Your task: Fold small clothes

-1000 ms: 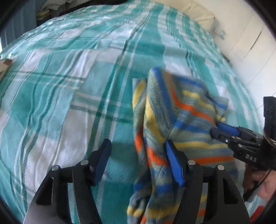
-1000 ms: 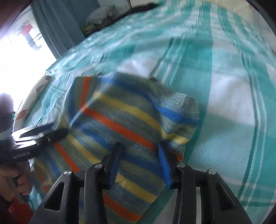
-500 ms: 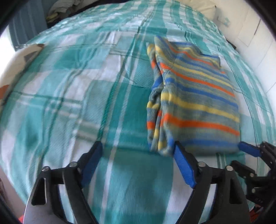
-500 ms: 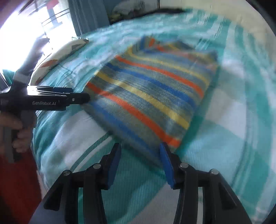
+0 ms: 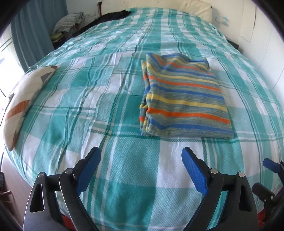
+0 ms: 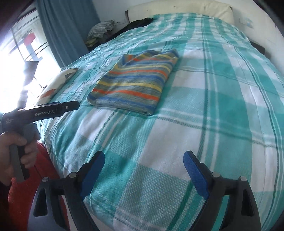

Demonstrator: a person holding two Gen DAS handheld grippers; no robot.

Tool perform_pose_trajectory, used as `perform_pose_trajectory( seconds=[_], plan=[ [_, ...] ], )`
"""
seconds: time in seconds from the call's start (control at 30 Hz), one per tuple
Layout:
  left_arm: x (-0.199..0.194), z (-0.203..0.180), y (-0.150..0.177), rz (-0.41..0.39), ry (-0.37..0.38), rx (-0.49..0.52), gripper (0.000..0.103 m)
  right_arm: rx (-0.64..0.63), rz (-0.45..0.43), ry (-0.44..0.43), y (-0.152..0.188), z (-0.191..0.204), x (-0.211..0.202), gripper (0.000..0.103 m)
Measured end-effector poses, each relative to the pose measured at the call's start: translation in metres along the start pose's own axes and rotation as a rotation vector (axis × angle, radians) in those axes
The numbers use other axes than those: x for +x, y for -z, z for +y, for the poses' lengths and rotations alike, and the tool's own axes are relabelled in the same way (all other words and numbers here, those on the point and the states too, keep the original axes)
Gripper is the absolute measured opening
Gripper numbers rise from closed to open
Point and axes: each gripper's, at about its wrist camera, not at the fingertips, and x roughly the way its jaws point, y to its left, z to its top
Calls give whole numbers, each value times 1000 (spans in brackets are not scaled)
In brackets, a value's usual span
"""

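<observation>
A folded striped garment (image 5: 184, 99) in blue, orange, yellow and grey lies flat on the teal checked bedspread (image 5: 106, 88), right of the middle. My left gripper (image 5: 141, 156) hovers near the bed's front edge, well short of the garment; its jaws are opening with nothing between them. The right wrist view has the garment (image 6: 134, 83) up left of centre. My right gripper (image 6: 144, 160) is also back near the edge, jaws opening wide over bare bedspread (image 6: 204, 106). A hand (image 6: 17, 147) holds the left gripper (image 6: 71, 106) at the left.
A patterned pillow (image 5: 26, 99) lies on the bed's left edge. At the far left corner sit a pile of clothes (image 5: 69, 23) and a dark garment (image 5: 113, 15), beside a blue curtain (image 5: 35, 32). White walls close off the right side.
Both grippers let go of the striped garment and drew back toward the bed's front edge, jaws spreading. The garment, lifted a second ago, now lies folded flat on the bedspread.
</observation>
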Motion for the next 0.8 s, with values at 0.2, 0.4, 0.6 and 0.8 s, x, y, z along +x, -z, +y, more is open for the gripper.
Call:
perform_pose_trajectory(
  seconds=[0.2,0.4,0.6,0.8],
  plan=[
    [-7,-3,2,-13,-8,14,94,10,13,25,-2,0,0,89],
    [12,18,-3,26,115,-17,94,45,25,14,-1,-9,4,89],
    [39,64,-66,5,364,-129,94,144,-79,-54,-47,-46,6,89],
    [119,56,-111,132,472,-178,94,330,-69,-192,-123,-96,68,89]
  ],
)
